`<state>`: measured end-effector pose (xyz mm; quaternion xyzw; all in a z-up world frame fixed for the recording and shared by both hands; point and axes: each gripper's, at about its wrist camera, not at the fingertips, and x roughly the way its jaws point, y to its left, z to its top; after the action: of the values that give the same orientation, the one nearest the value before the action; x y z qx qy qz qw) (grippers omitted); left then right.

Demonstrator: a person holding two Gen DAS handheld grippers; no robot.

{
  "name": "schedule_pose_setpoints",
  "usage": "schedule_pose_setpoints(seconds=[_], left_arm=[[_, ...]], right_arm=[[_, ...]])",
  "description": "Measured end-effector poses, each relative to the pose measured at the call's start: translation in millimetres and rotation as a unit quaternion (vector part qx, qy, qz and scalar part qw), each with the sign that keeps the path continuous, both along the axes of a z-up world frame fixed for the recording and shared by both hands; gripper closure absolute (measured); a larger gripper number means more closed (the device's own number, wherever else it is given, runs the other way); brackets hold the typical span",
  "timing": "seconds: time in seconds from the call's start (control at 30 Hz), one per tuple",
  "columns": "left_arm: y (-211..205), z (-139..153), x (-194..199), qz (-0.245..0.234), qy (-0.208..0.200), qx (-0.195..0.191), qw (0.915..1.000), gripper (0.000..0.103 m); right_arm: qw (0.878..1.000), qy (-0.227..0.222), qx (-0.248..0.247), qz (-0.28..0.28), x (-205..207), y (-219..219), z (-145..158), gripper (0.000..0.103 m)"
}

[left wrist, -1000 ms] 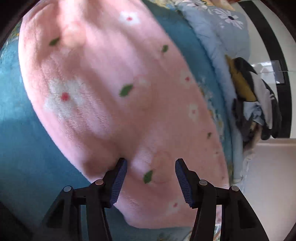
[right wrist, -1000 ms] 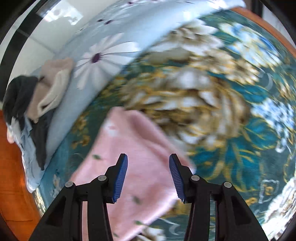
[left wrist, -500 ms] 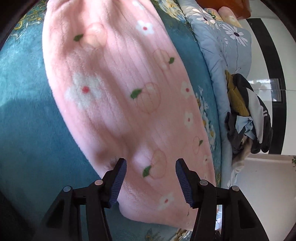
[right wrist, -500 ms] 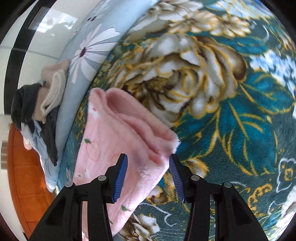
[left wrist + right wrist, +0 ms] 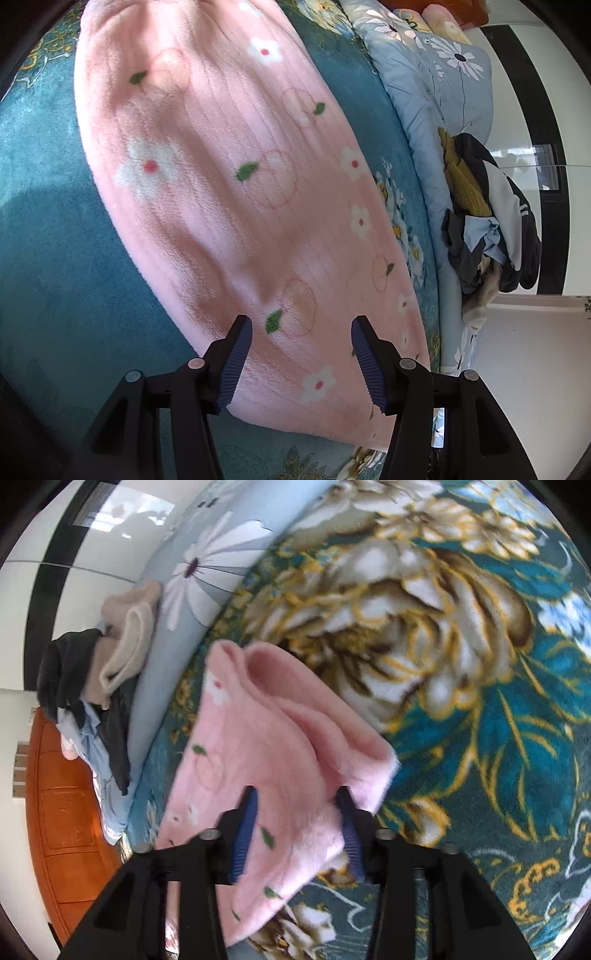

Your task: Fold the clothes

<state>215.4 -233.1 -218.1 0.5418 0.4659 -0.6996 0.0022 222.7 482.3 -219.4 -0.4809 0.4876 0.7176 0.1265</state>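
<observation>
A pink fleece garment (image 5: 236,192) printed with white flowers and green leaves lies folded flat on a teal floral blanket (image 5: 48,258). My left gripper (image 5: 301,354) is open and hovers over the garment's near end, with nothing between its jaws. In the right wrist view the same garment (image 5: 266,746) shows its folded, layered end. My right gripper (image 5: 297,830) is open, and the garment's corner lies between its two blue pads (image 5: 245,827) without being clamped.
A pile of dark, yellow and pale blue clothes (image 5: 484,218) sits on a light blue daisy-print quilt (image 5: 436,74) at the bed's edge. It also shows in the right wrist view (image 5: 92,686). An orange wooden panel (image 5: 66,805) stands beyond the bed.
The left gripper has drawn back a little, so more of the garment shows. The right gripper has moved down onto the garment's folded corner, which now lies between its jaws.
</observation>
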Motion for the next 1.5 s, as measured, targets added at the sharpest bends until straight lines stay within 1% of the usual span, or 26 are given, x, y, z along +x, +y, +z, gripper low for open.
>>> schedule_pose_setpoints(seconds=[0.03, 0.1, 0.17, 0.23, 0.3, 0.33, 0.37, 0.4, 0.5, 0.57, 0.63, 0.67, 0.73, 0.77, 0.8, 0.93, 1.07, 1.13, 1.2, 1.27, 1.33, 1.4, 1.43, 1.47, 1.5], left_arm=[[0.1, 0.3, 0.7, 0.001, 0.001, 0.0, 1.0, 0.043], [1.3, 0.2, 0.7, 0.0, 0.001, -0.001, 1.0, 0.043], [3.2, 0.9, -0.2, -0.003, 0.002, 0.0, 1.0, 0.043], [4.9, 3.6, -0.8, -0.008, 0.005, -0.003, 0.9999, 0.043], [5.9, 8.2, -1.1, -0.013, 0.012, -0.007, 0.9998, 0.043], [6.7, 9.8, -1.8, -0.017, 0.016, -0.01, 0.9997, 0.043], [7.5, 10.8, -2.6, -0.02, 0.018, -0.012, 0.9996, 0.043], [8.7, 10.4, -3.5, -0.022, 0.019, -0.011, 0.9995, 0.042], [12.1, 6.3, -4.4, -0.026, 0.013, -0.005, 0.9996, 0.042], [14.0, 5.3, -4.0, -0.031, 0.009, -0.007, 0.9995, 0.042], [13.4, 5.5, -3.8, -0.032, 0.008, -0.008, 0.9994, 0.042], [12.4, 5.8, -3.9, -0.03, 0.008, -0.008, 0.9995, 0.042], [11.9, 5.8, -4.3, -0.027, 0.009, -0.007, 0.9996, 0.042], [12.5, 5.4, -4.5, -0.027, 0.008, -0.006, 0.9996, 0.042], [13.3, 5.0, -4.8, -0.028, 0.008, -0.006, 0.9996, 0.042], [17.6, 4.0, -5.3, -0.041, 0.005, -0.004, 0.9991, 0.041], [13.6, 4.6, -2.7, -0.034, 0.005, -0.005, 0.9994, 0.041], [11.3, 5.2, -1.4, -0.03, 0.006, -0.005, 0.9995, 0.041], [10.3, 5.2, -0.6, -0.029, 0.005, -0.005, 0.9995, 0.041], [10.5, 4.3, -0.4, -0.029, 0.004, -0.003, 0.9996, 0.041], [11.3, 3.2, -0.9, -0.031, 0.002, -0.001, 0.9995, 0.041], [11.8, 2.6, -1.3, -0.033, 0.001, 0.0, 0.9995, 0.041], [11.5, 2.8, -1.2, -0.033, 0.001, 0.0, 0.9994, 0.041], [10.6, 3.2, -0.8, -0.032, 0.002, -0.001, 0.9995, 0.041], [9.6, 3.4, -0.3, -0.03, 0.002, -0.001, 0.9995, 0.041]], right_arm=[[1.0, -0.005, 0.007, 0.014, -4.4, -2.7, 1.4, 0.083], [0.999, -0.024, 0.024, 0.034, -12.1, -7.9, 1.8, 0.088], [0.997, -0.044, 0.041, 0.054, -19.5, -12.8, 2.2, 0.09], [0.996, -0.046, 0.059, 0.053, -21.0, -10.6, 9.1, 0.092], [0.994, -0.021, 0.095, 0.051, -20.3, 3.7, 26.8, 0.093], [0.993, -0.028, 0.108, 0.05, -19.5, 11.2, 27.9, 0.093], [0.991, -0.035, 0.12, 0.048, -18.6, 18.4, 28.7, 0.102], [0.99, -0.049, 0.127, 0.043, -16.5, 23.0, 25.7, 0.103], [0.994, -0.049, 0.093, 0.024, -3.7, 31.2, 10.0, 0.103], [0.996, -0.039, 0.083, 0.008, 4.9, 33.7, 8.4, 0.102], [0.997, -0.035, 0.076, 0.004, 10.8, 38.1, 7.5, 0.102], [0.997, -0.032, 0.069, 0.002, 10.6, 38.7, 7.2, 0.1], [0.999, -0.018, 0.048, -0.011, 17.3, 36.2, 9.7, 0.084], [0.999, -0.011, 0.035, -0.011, 19.8, 34.3, 9.9, 0.063], [1.0, -0.005, 0.023, -0.011, 22.3, 32.3, 9.9, 0.051], [1.0, -0.014, -0.005, 0.001, 25.5, 19.1, -2.2, 0.051], [0.999, -0.011, -0.029, 0.012, 18.7, 5.1, -9.7, 0.051], [1.0, -0.003, -0.017, 0.015, 12.8, 0.1, -5.6, 0.051], [1.0, 0.007, -0.015, 0.007, 9.6, -0.2, -3.0, 0.051], [1.0, 0.014, -0.013, -0.007, 7.7, 1.0, -1.9, 0.053], [1.0, 0.009, -0.019, -0.022, 5.5, 2.2, -7.7, 0.059], [0.999, -0.036, -0.004, -0.026, 0.9, -1.6, -16.9, 0.08], [0.998, -0.056, 0.004, -0.028, -1.2, -3.5, -21.2, 0.084], [0.998, -0.059, 0.007, -0.03, -2.2, -6.2, -21.4, 0.084], [0.998, -0.056, 0.012, -0.028, -3.8, -9.4, -19.3, 0.087]])
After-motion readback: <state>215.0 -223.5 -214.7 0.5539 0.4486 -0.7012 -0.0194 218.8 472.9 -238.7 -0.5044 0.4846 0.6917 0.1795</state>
